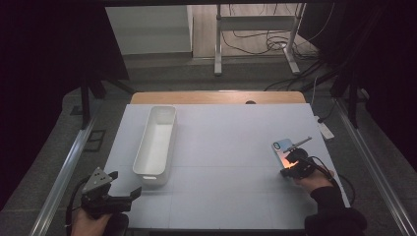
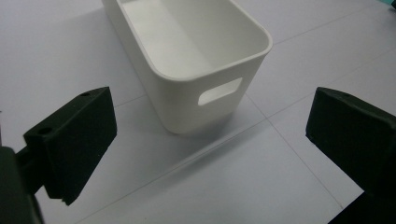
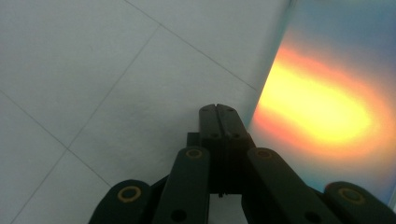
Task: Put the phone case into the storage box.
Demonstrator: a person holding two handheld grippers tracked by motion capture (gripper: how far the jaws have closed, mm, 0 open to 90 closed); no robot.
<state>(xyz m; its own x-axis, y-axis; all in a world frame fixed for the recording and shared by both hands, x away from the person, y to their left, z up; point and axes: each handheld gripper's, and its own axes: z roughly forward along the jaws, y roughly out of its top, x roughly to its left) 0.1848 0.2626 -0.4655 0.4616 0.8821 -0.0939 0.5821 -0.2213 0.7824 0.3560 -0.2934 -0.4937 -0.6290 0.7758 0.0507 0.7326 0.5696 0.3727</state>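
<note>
The left gripper [image 1: 125, 192] waits at seven o'clock, jaws wide apart, aimed at the white bin [image 1: 156, 142] and probably ready to steady it. At four o'clock the right gripper [image 1: 296, 156], jaws pressed together, noses the smartphone [image 1: 283, 153] lying flat on the counter [image 1: 221, 162].

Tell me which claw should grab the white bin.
Left. The left claw is open and close to the bin, whose handle end faces it. The right claw is shut, across the table by the phone.
</note>
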